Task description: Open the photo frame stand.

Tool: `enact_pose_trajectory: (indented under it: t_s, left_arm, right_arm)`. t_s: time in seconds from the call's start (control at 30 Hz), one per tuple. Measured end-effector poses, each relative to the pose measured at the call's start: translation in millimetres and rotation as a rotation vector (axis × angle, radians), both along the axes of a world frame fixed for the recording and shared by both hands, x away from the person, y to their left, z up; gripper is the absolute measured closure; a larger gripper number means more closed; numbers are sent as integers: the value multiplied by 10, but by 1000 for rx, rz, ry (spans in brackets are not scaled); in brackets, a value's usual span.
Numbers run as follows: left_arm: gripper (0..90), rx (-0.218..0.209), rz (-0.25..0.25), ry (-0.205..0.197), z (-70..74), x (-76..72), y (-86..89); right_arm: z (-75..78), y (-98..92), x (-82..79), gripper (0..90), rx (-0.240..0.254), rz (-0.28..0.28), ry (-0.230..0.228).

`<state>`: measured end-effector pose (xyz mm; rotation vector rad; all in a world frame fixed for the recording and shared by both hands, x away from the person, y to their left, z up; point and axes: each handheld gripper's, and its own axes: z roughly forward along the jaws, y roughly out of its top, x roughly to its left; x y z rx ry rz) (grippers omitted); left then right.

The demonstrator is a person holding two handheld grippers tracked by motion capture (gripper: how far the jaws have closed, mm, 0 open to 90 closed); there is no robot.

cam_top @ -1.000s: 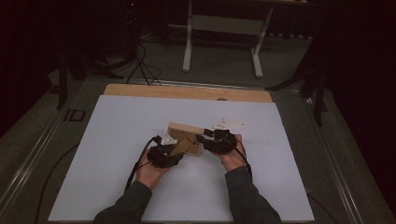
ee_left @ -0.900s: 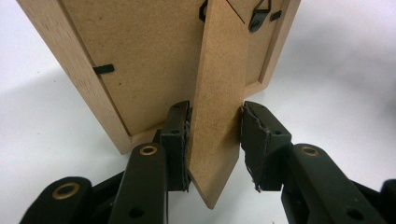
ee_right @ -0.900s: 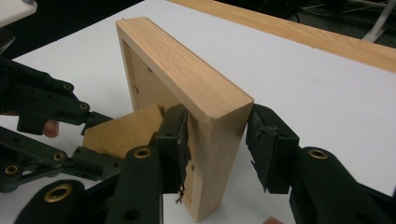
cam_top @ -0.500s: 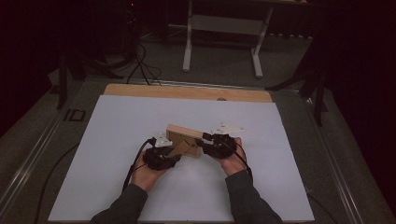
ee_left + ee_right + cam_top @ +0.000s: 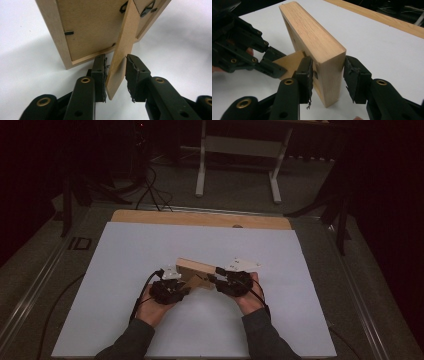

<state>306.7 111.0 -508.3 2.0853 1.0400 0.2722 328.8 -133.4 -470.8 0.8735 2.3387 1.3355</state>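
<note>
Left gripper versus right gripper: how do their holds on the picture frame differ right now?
The left gripper straddles the thin fold-out stand on the frame's back, jaws just closing, with a gap at one pad; the right gripper straddles the thick wooden frame edge, one pad against it, a sliver at the other. The left jaws stand narrower apart. Both come in low over the white table.

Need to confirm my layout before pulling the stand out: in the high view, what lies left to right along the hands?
Left gripper → fold-out cardboard stand of the light wooden picture frame → right gripper.
</note>
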Motion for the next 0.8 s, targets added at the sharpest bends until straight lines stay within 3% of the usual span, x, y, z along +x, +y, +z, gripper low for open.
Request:
enact_pose_trajectory:
  t_s: [0.4, 0.8]
  left_arm:
    - [737, -23, -2, 16, -35, -66, 80]
    - [734, -6, -5, 27, -88, -124, 99]
  right_arm:
    - [7, 63, -119, 586, -38, 18, -39]
    - [-8, 101, -243, 574, -57, 44, -61]
